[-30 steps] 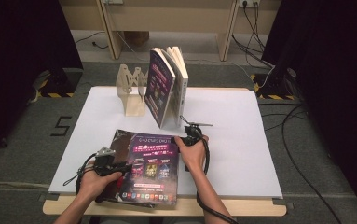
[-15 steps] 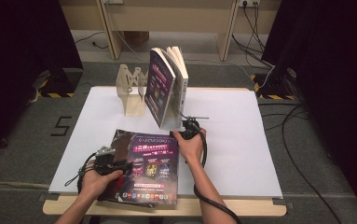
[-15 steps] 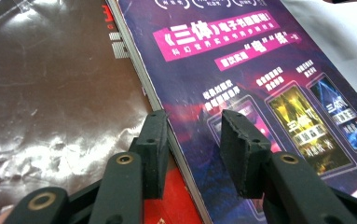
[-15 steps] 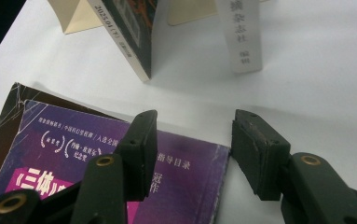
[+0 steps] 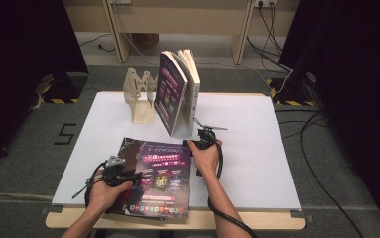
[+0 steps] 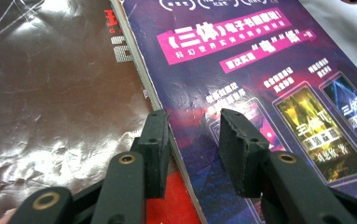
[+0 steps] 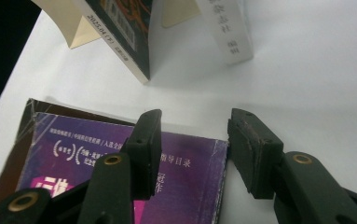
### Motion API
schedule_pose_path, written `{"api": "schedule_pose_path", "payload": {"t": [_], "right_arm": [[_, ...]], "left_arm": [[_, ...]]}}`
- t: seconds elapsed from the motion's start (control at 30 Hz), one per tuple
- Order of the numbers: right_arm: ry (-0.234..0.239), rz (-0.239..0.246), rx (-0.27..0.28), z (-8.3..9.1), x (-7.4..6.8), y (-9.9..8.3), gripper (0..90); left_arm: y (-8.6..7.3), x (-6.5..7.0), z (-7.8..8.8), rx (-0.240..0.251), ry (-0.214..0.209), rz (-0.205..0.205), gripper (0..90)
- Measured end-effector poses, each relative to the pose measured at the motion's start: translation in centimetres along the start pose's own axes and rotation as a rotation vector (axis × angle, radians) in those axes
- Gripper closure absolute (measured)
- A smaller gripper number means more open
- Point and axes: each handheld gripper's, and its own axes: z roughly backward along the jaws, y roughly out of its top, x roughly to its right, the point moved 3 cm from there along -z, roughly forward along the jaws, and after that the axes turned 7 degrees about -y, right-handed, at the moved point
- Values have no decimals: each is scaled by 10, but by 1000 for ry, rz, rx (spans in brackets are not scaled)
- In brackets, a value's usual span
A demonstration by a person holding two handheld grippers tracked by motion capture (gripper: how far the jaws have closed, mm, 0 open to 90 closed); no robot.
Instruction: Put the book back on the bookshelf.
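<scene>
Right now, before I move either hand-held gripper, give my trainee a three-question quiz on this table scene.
1. True or false: the purple glossy magazine lies flat on another magazine with a dark brown glossy cover.
2. What stands beside the pale wooden book rack? A) upright books B) a mug C) a box
3. Which edge of the purple magazine do the jaws of the right hand-held gripper straddle?

Key: 1 true. 2 A. 3 Its far right corner, nearest the upright books; the jaws stand open.
</scene>
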Motion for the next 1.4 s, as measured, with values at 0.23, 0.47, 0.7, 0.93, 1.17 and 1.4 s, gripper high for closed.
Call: {"api": "schedule_pose_path", "payload": {"t": [0.23,0.47,0.7,0.93,1.17,1.4], "right_arm": [[8,-108,-21,9,4,-3,530],[9,-119,-55,13,4,-9,526],[18,-133,-73,20,0,-21,526],[80,-219,-79,34,4,-22,574],[92,-243,-87,36,6,-26,573],[191,-293,-85,46,-1,-21,591]], "left_arm": [[-1,3,-1,11,14,14,632],[-2,3,-1,22,18,14,642],[-2,3,-1,30,19,29,647],[-2,3,-1,32,20,38,654],[-3,4,-1,40,24,43,659],[-3,2,-1,56,25,72,673]]}}
